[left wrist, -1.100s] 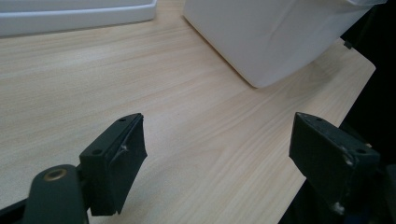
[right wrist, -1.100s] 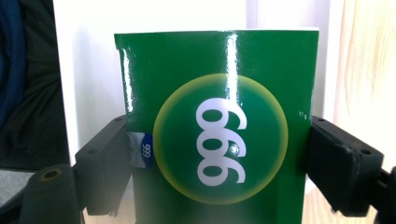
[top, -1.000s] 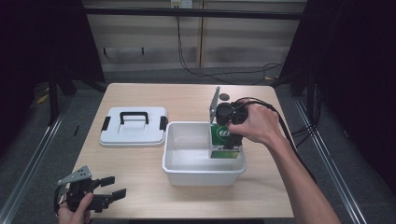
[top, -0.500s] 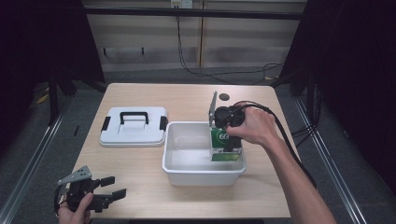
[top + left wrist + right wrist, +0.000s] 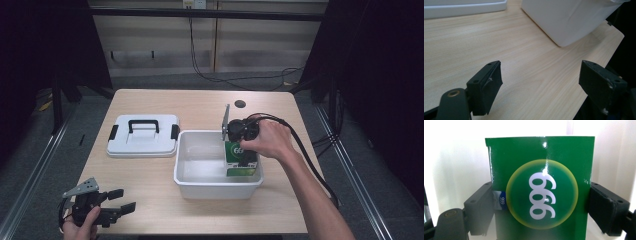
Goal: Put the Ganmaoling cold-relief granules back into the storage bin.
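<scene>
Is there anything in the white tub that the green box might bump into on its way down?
Nothing visible. The right gripper holds the green box by its sides inside the white tub, at the tub's right end. The tub's floor beside the box looks bare, and the lid lies off to the left on the table.

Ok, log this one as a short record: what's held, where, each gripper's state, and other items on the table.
held item: green box marked 999, clamped between the right gripper jaws
location: inside the white bin, at its right end
left gripper: open, nothing between its jaws, near the table's front left corner
other items: white lid with black handle, flat on the table left of the bin
</scene>
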The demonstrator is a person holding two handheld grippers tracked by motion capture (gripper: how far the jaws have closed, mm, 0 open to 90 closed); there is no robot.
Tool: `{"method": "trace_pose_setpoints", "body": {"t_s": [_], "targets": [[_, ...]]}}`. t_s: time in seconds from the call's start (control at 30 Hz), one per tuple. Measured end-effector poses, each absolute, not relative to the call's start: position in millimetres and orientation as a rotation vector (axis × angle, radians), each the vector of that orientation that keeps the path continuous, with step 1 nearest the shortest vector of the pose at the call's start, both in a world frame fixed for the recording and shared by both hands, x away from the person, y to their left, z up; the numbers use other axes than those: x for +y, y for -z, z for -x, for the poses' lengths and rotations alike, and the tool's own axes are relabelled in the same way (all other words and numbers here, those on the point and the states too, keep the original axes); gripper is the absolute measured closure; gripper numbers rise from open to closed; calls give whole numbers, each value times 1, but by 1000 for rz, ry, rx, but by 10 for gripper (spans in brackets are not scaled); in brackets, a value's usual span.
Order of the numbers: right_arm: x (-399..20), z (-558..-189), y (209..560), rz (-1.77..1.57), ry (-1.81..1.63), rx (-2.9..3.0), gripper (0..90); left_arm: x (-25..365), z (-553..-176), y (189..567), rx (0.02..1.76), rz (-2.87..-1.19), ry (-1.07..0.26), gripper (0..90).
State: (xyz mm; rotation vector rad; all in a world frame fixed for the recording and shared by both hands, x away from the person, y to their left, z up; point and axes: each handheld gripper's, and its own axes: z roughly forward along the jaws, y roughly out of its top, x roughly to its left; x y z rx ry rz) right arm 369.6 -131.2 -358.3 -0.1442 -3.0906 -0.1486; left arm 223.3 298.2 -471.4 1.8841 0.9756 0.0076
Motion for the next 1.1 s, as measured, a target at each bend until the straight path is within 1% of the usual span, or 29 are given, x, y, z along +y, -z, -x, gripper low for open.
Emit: {"method": "trace_pose_setpoints", "body": {"t_s": [1.1], "targets": [[-129, -370, 396, 210, 66, -3076, 146, 297, -226, 472, 970, -1883, 2, 186]]}}
